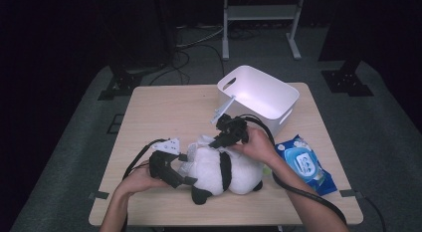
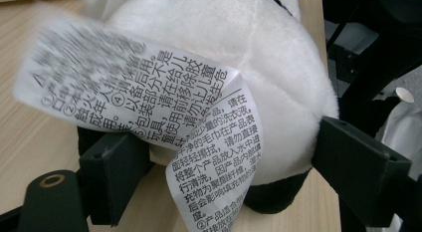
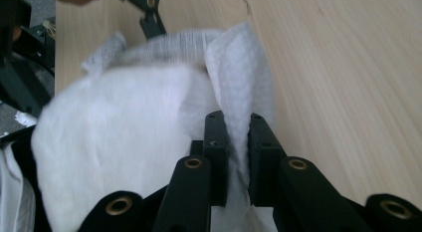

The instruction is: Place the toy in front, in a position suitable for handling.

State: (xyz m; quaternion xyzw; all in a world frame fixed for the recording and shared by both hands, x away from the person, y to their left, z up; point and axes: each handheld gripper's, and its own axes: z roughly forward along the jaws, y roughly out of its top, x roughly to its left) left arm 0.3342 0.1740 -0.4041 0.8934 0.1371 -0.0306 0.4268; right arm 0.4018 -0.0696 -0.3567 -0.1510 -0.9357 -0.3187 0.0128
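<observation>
A black-and-white panda plush point(image 1: 219, 170) lies on the wooden table point(image 1: 159, 112). My left gripper point(image 1: 189, 181) holds it at the rear end, near a black leg. In the left gripper view the jaws press on both sides of the plush body point(image 2: 278, 67), and its printed care label point(image 2: 149, 92) curls in front. My right gripper point(image 1: 217, 142) is above the panda's upper side, shut on a folded white wipe point(image 1: 204, 141). In the right gripper view the wipe point(image 3: 239, 72) is pinched between the two jaws of the gripper point(image 3: 239, 137) and lies against the white fur point(image 3: 114, 132).
A white plastic bin point(image 1: 291, 92) stands at the table's back right. A blue pack of wet wipes point(image 1: 304, 163) lies at the right edge beside the right forearm. Cables trail from both grippers. Bare tabletop lies to the left and back left.
</observation>
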